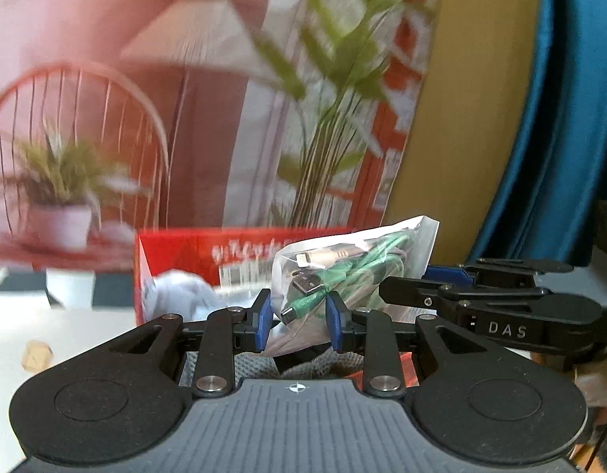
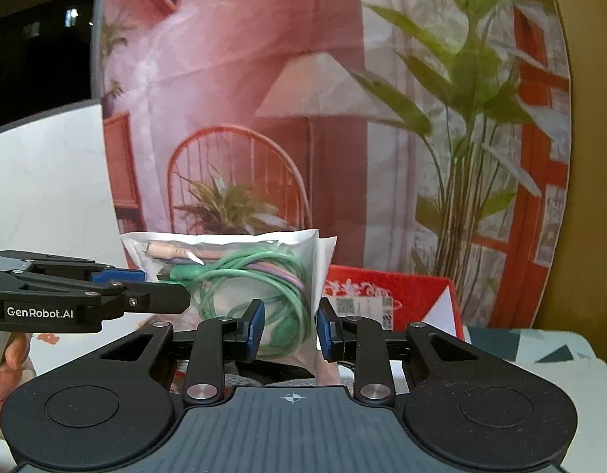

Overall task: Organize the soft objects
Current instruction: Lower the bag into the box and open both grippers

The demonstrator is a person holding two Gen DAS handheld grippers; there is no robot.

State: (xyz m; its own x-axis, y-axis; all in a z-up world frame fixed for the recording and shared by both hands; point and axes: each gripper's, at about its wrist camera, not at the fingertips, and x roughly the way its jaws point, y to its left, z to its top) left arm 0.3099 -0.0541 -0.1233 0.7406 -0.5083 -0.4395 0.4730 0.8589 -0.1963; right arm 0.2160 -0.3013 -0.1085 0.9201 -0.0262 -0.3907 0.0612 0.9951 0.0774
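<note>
Clear plastic bag of coiled green cables pinched at both sides, left gripper and right gripper each closed on an edge, lifted over red cardboard box, probably for dropping in.

"DAS" marks the right gripper; "GenRobot.AI" the left gripper (box print unreadable).

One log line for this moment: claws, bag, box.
left claw: around bag, grip unclear | right claw: around bag, grip unclear | bag: aloft, cables inside | red box: behind
</note>
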